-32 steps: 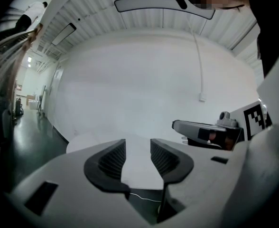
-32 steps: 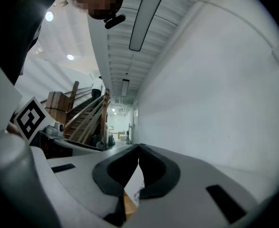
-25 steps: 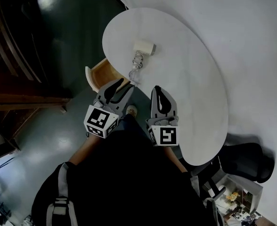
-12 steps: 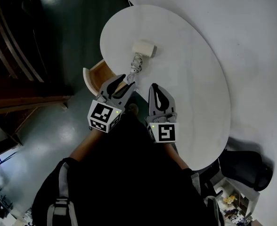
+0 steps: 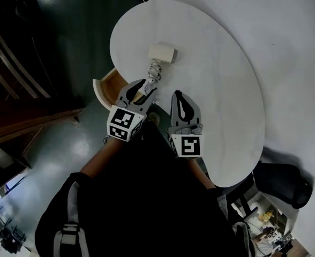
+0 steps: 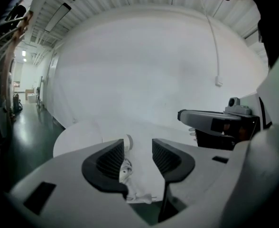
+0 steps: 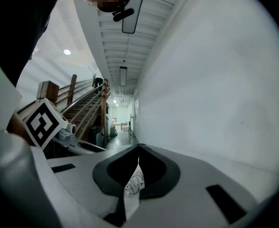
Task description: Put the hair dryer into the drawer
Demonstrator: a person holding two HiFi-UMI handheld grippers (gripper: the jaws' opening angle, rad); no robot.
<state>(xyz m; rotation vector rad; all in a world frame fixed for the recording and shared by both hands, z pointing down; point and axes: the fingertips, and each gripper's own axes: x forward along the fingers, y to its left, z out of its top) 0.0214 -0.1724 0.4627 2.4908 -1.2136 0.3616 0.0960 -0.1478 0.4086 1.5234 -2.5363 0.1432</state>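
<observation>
Looking down, where was the dryer (image 5: 163, 52)?

It lay on the white surface (image 5: 216, 79), its cord (image 5: 154, 75) coiled toward the open drawer (image 5: 110, 84).

And the jaws?

The left gripper (image 5: 145, 88) had its jaws apart, just opening, holding nothing. The right gripper (image 5: 179, 94) had jaws touching at the tips, empty.

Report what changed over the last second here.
The left gripper advanced toward the cord of the hair dryer, its fingers opening wider, nothing gripped between them. The right gripper edged forward, shut. The hair dryer stayed on the table; the drawer stayed open.
</observation>
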